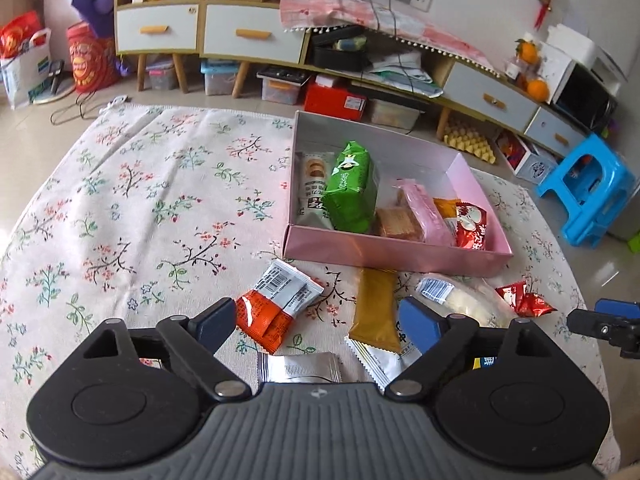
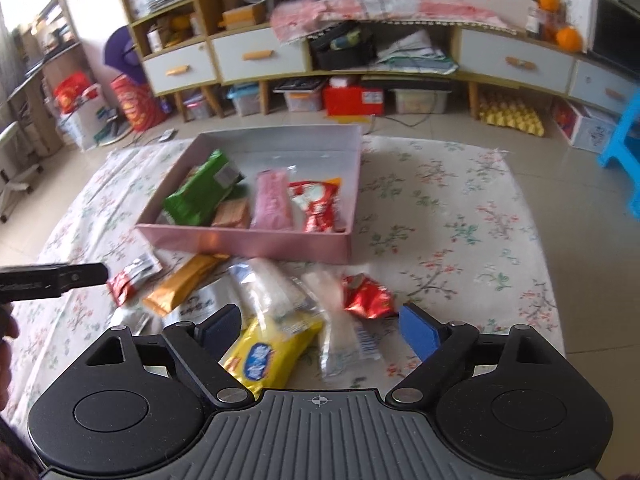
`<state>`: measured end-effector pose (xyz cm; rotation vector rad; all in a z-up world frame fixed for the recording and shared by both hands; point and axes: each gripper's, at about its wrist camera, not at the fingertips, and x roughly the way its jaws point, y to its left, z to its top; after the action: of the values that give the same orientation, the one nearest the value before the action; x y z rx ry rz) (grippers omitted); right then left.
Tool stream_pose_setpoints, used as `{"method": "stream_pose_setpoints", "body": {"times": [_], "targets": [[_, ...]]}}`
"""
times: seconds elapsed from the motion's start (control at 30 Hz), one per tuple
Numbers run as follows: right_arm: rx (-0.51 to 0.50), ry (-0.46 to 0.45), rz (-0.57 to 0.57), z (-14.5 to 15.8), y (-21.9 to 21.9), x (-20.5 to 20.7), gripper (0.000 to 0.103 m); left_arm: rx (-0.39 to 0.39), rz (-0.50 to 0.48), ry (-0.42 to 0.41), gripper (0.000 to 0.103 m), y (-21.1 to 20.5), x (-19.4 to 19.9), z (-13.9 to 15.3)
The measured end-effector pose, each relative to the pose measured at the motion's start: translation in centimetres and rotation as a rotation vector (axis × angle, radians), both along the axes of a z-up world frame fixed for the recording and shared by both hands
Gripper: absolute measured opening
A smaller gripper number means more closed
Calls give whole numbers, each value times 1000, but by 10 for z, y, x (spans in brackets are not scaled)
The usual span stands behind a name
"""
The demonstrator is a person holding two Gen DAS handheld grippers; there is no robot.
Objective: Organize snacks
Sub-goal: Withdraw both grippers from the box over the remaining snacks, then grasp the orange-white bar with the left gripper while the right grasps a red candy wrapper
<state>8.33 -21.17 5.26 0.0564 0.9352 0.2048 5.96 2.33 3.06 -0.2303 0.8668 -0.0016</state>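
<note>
Both claws stand spread wide with nothing between their pads: the left claw (image 1: 320, 326) hangs over the near-left end of a litter of loose snacks, the right claw (image 2: 320, 330) over its near-right end. Beneath them a floral cloth (image 1: 152, 208) covers the counter, and far beyond it a long sideboard (image 2: 260, 60) with white drawers runs along the wall. On the cloth, on the far side of the loose snacks, sits the open pink box (image 1: 384, 254). Inside it a green bag (image 1: 352, 192) leans at the left, a pink packet (image 1: 424, 214) lies in the middle, and a red-and-white packet (image 1: 472, 226) rests at the right end. Just near of the box's front wall lie the unpacked snacks: an orange-and-white packet (image 1: 276, 306) at the left, a mustard-coloured stick pack (image 1: 374, 310) beside it, a clear bag of pale snack (image 2: 276, 292), a yellow bag (image 2: 268, 354) between the right claw's fingers but not touched by them, a crumpled red wrapper (image 2: 368, 296) at the right, and a small silver sachet (image 1: 298, 368) nearest the left claw.
</note>
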Motion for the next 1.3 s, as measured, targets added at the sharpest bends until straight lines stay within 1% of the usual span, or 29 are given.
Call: {"method": "stream_pose_setpoints", "body": {"times": [0.2,0.4,0.47,0.53,0.67,0.77,0.83,0.9,0.97,1.0,1.1,1.23,1.3], "targets": [[-3,6,-37,-3,-8,5,88,-13,-15,7,88,-3,-2,0],[34,78,-22,-15,-7,10,88,-20,-6,20,88,0,0,-2],[12,79,-21,-18,-4,10,88,-26,5,27,88,3,2,-3],[-22,59,-32,-19,-4,11,88,-26,10,30,88,7,5,-3],[-54,45,-57,-21,-15,22,88,2,3,43,88,15,14,-4],[-127,28,-47,-25,-17,28,87,10,9,69,88,22,23,-9],[-166,34,-32,-30,-15,32,87,31,8,95,85,23,29,-14],[-175,51,-25,-35,-15,35,87,65,-7,119,84,18,34,-21],[-145,76,-34,-39,-17,40,87,86,-30,138,83,12,37,-28],[-112,90,-49,-41,-19,42,87,92,-39,144,83,9,39,-30],[23,142,-144,-46,-33,50,87,121,-47,148,81,6,44,-36],[127,174,-234,-54,-44,56,87,170,-47,152,75,3,49,-44],[192,189,-276,-59,-49,58,87,188,-55,147,74,1,50,-47]]}}
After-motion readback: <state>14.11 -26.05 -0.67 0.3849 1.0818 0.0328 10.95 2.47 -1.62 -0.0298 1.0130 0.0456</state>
